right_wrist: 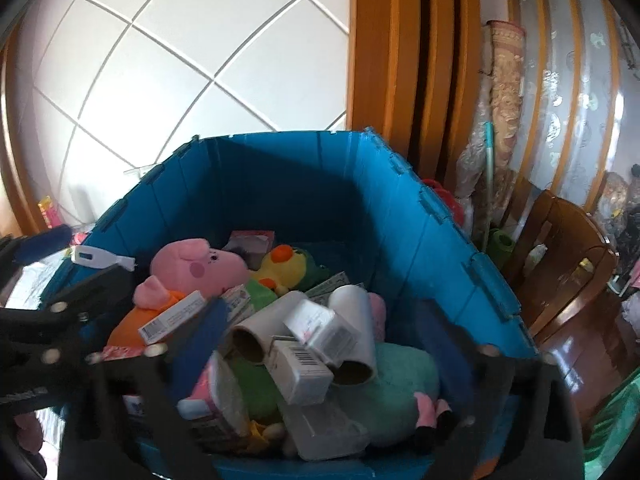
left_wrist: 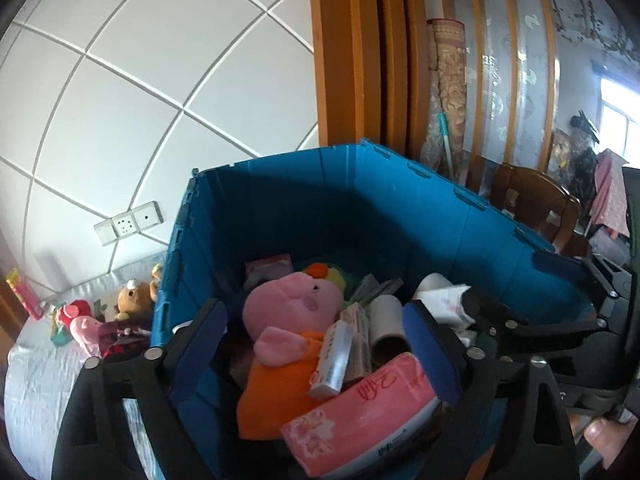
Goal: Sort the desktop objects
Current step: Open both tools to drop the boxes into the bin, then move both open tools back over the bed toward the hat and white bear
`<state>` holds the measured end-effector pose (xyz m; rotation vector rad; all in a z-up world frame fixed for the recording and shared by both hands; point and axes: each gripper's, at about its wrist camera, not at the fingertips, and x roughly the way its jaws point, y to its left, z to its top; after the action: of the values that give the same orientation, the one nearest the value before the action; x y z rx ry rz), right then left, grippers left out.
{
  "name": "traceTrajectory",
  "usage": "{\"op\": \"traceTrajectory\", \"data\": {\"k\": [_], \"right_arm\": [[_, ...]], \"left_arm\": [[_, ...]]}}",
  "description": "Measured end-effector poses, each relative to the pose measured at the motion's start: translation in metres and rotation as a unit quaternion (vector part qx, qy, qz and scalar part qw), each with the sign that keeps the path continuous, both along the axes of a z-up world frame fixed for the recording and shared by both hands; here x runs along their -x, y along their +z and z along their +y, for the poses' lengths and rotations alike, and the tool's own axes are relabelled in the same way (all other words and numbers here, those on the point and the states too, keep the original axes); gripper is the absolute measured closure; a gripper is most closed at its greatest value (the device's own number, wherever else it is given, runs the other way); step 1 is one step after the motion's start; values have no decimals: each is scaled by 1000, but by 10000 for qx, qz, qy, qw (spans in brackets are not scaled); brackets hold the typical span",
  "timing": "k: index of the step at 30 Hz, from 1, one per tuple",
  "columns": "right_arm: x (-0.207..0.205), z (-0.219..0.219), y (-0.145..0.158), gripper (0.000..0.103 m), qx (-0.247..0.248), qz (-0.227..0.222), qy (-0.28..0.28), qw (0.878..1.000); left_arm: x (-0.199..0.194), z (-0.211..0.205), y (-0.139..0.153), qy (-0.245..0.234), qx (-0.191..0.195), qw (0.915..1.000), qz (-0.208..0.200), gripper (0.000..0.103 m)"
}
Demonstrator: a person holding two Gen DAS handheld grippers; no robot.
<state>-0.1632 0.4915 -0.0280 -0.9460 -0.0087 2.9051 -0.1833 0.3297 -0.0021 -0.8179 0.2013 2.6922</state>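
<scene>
A blue folding crate (left_wrist: 400, 216) (right_wrist: 400, 216) holds a pink pig plush (left_wrist: 292, 304) (right_wrist: 192, 266), a yellow duck plush (right_wrist: 286, 268), cardboard rolls (right_wrist: 356, 320), small white boxes (right_wrist: 304, 368) and a pink tissue pack (left_wrist: 360, 420). My left gripper (left_wrist: 320, 340) is open above the crate's near left side and holds nothing. My right gripper (right_wrist: 332, 344) is open above the crate's near side, over the boxes and rolls. The left gripper shows at the left in the right wrist view, with a white thermometer (right_wrist: 100, 259) beside it.
More plush toys (left_wrist: 104, 316) lie on a white-covered table (left_wrist: 36, 376) left of the crate. A wall socket (left_wrist: 128, 222) sits on the tiled wall. A wooden door frame (right_wrist: 384, 60), a rolled carpet (right_wrist: 500, 112) and a wooden chair (right_wrist: 568, 264) stand to the right.
</scene>
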Motion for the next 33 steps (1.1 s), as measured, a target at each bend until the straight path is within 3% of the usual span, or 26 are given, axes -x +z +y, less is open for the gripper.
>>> {"op": "traceTrajectory", "data": {"k": [3,23,29,33], "right_arm": [[-1,-1,-1,0,48,4,-14,10000],[-22,-36,3,0,237,226,236,9992],[-13,-63,2,0,493,243,612,9966],[-10,-98,12,0,709,440,1035,9911]], "left_arm": [[-3,-10,3,71,-49,10000,39,5],[-29,-97,0,910,-184,9956,83,1],[-36,-145,-19,1460,-108,9892,-76,1],[-39,-200,-36,2001,-36,9795,-235,1]]}}
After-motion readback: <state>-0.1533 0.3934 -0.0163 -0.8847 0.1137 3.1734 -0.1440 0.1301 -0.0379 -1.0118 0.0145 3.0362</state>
